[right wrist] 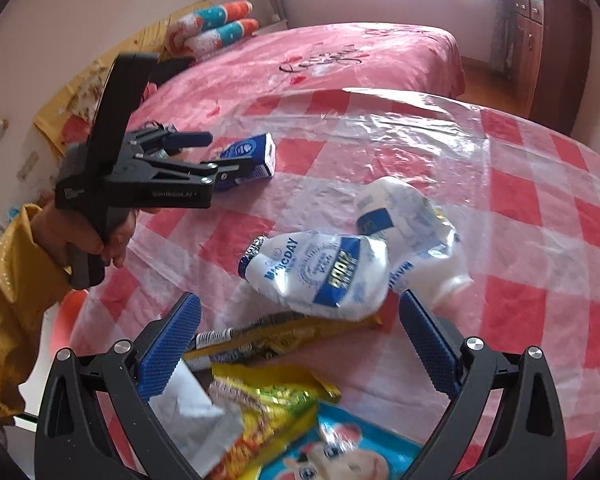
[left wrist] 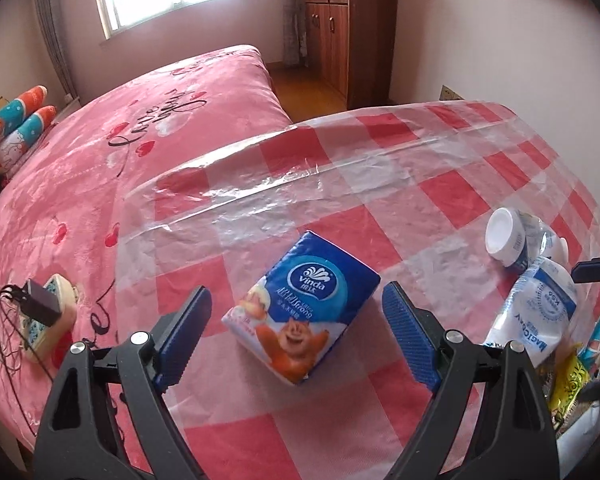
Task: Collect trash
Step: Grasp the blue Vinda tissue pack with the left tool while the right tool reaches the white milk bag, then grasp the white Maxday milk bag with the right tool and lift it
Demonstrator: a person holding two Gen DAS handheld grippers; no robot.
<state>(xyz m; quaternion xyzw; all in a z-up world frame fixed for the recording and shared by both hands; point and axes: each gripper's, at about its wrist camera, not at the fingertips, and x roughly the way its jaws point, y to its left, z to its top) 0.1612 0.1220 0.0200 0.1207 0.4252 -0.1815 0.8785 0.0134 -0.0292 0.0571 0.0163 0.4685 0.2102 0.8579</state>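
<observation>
Judging from the table (left wrist: pixel 440 192), nothing is collected: left gripper (left wrist: pixel 296 320) spread with the tissue pack (left wrist: pixel 300 308) between its fingers, right gripper (right wrist: pixel 300 340) spread, empty, wrappers (right wrist: pixel 276 400) between, bag (right wrist: pixel 324 280) just beyond.

A home bedroom: pink-quilted bed (left wrist: pixel 148 120), wooden cupboard (left wrist: pixel 342 36), probably folded bedding on top.

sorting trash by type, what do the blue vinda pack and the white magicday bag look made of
Vinda pack: glossy printed plastic film over something soft, likely tissues; its corners look rounded. MagicDay bag: thin shiny plastic film, crumpled and creased, apparently empty.
</observation>
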